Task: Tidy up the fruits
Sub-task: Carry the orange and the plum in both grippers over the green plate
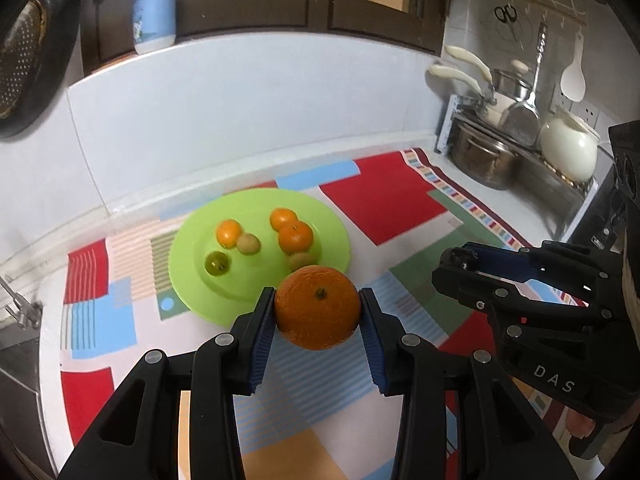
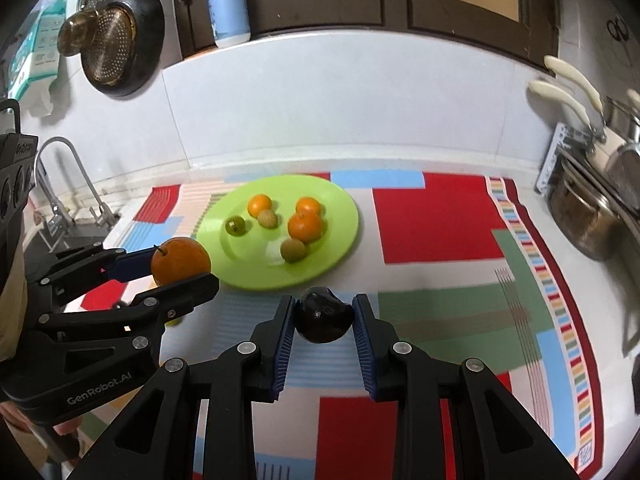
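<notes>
My left gripper is shut on a large orange and holds it above the mat, just in front of the green plate. In the right wrist view the same orange sits in the left gripper at the plate's left front edge. My right gripper is shut on a dark, near-black fruit in front of the plate. In the left wrist view my right gripper appears at the right. The plate holds three small oranges, two brownish kiwis and a green fruit.
A colourful patchwork mat covers the counter. Pots and utensils stand at the right. A sink tap is at the left. A bottle stands on the ledge behind, and a pan hangs on the wall.
</notes>
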`<state>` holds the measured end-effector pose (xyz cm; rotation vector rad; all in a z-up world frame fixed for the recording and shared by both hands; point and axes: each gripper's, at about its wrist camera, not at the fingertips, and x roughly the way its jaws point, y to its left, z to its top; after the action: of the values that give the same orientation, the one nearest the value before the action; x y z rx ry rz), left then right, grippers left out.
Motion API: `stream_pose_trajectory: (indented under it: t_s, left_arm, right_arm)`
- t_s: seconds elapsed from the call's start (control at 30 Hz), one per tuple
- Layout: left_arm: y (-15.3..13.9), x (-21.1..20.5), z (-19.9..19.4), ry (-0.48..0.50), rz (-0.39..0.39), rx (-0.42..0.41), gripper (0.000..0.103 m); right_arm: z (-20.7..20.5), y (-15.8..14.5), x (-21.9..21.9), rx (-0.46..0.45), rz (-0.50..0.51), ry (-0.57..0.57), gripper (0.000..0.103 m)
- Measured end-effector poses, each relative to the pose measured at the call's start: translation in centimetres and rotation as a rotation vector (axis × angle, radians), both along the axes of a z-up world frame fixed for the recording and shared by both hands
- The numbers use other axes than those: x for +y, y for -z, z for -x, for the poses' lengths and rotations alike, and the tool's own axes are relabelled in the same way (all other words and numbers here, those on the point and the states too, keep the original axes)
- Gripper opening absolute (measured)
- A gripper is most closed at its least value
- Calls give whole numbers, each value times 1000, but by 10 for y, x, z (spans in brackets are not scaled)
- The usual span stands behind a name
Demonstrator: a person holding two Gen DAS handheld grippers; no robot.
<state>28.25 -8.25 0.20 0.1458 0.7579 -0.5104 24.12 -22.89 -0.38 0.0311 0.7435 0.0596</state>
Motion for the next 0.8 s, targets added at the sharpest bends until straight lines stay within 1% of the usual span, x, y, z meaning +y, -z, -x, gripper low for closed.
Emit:
stream_pose_trajectory:
  t_s: [0.37, 0.8]
  left_arm:
    - [-17, 9, -23, -36, 12, -37, 40]
    - [-18, 14, -69, -55, -3, -22, 40]
  right_arm:
    - [-26, -20, 11, -54, 19, -41, 30]
    - [-75, -27, 21, -49, 11, -96, 30]
